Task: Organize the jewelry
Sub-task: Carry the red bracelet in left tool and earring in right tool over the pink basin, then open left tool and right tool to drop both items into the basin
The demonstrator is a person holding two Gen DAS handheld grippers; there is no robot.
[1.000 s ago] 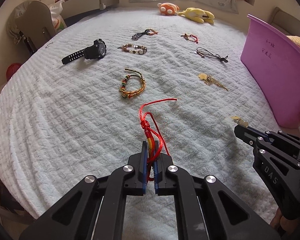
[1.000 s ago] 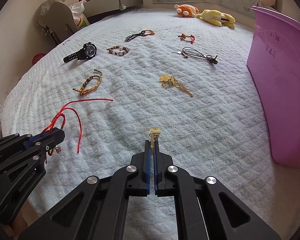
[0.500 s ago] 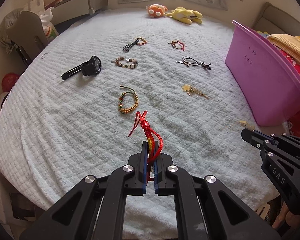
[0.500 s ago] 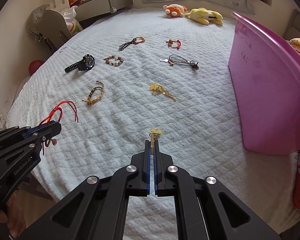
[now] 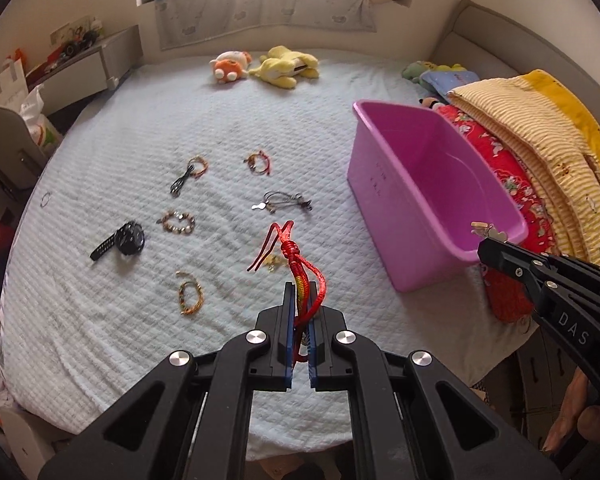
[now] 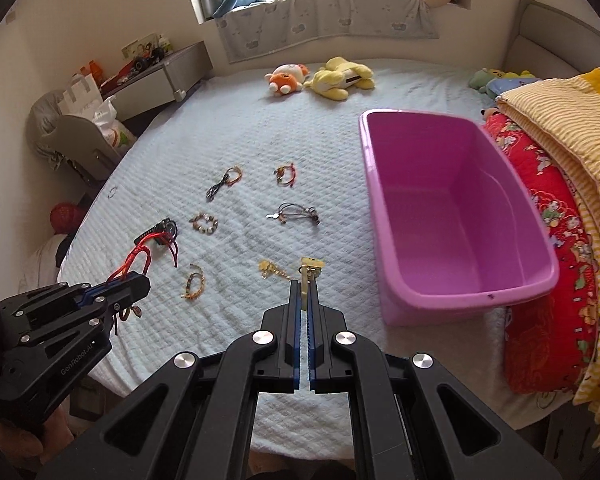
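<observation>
- Now, a red braided cord bracelet (image 5: 300, 276) was held tight between the pressed-together jaws of the left gripper (image 5: 299, 304), high over the pale blue quilted bed cover (image 5: 100, 320).
- A small gold-coloured metal charm (image 6: 310, 268) was pinched in the jaws of the right gripper (image 6: 305, 296), which were squeezed together on it.
- The empty purple plastic tub (image 6: 460, 208) was seen on the bed to the right, and neither piece was over it yet.
- More pieces were left lying on the cover: a black wristwatch (image 5: 124, 238), a beaded bracelet (image 5: 178, 222), a woven yellow and green bracelet (image 5: 190, 298), a gold chain (image 6: 272, 269) and some dark cord pieces (image 5: 286, 202).
- The loose red tails could be caught on the tub's rim if the bracelet was let go too low or too soon.
- The little charm could slip out, because only a small edge of it was gripped.
- A dropped piece could be lost among the folded striped yellow blankets (image 6: 560, 128) beside the tub.
</observation>
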